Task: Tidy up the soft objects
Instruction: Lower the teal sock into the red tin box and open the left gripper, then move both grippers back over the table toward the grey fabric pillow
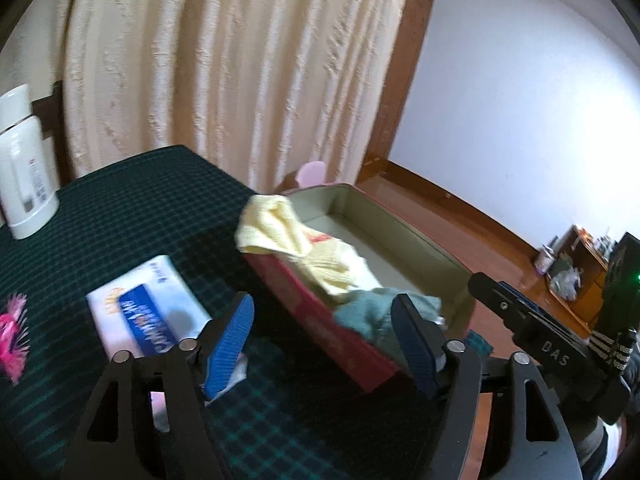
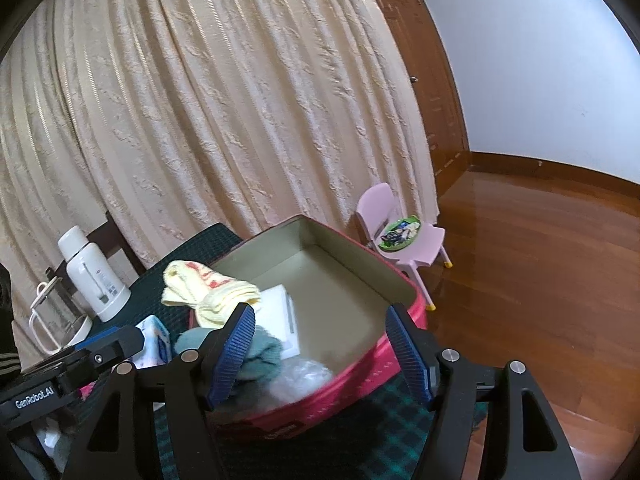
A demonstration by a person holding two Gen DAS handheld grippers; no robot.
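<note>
Surface (image 1: 132, 208): dark green checked cloth, carrying the items below, listed left to right.

1. Pink fringed item (image 1: 12, 332), at the far left edge of the left wrist view, only partly in frame. Soft-looking; kind cannot be told. Lies loose on the cloth, well apart from the box.
2. White thermos flask (image 1: 24, 176), upright at the back left. In the right wrist view a glass jug with a white handle (image 2: 56, 320) stands just beside it. Neither is soft goods.
3. Tissue pack (image 1: 148, 308), white with blue print, flat on the cloth between the pink item and the box. Not yet put away.
4. Left claw (image 1: 324, 344): blue ribbed fingers spread wide, nothing between them, poised low over the near wall of the box.
5. Red box (image 1: 304, 300), open, olive lining, at the surface's right edge. Holds a yellow towel (image 1: 296, 248) draped over its left wall, half in and half out; a teal cloth (image 1: 368, 312) bunched at the near corner; a white flat sheet or booklet (image 2: 280, 312); and clear crumpled plastic (image 2: 300, 376), blurred.
6. Right claw (image 2: 320, 348): fingers spread, empty, above the box's near end.
7. Pink child's chair (image 2: 408, 236), on the wooden floor beyond the surface.

Progress, as judged: partway. Two cloths are in the box, the yellow one untidily; the tissue pack and pink item appear left to gather, and much of the box floor is bare.
</note>
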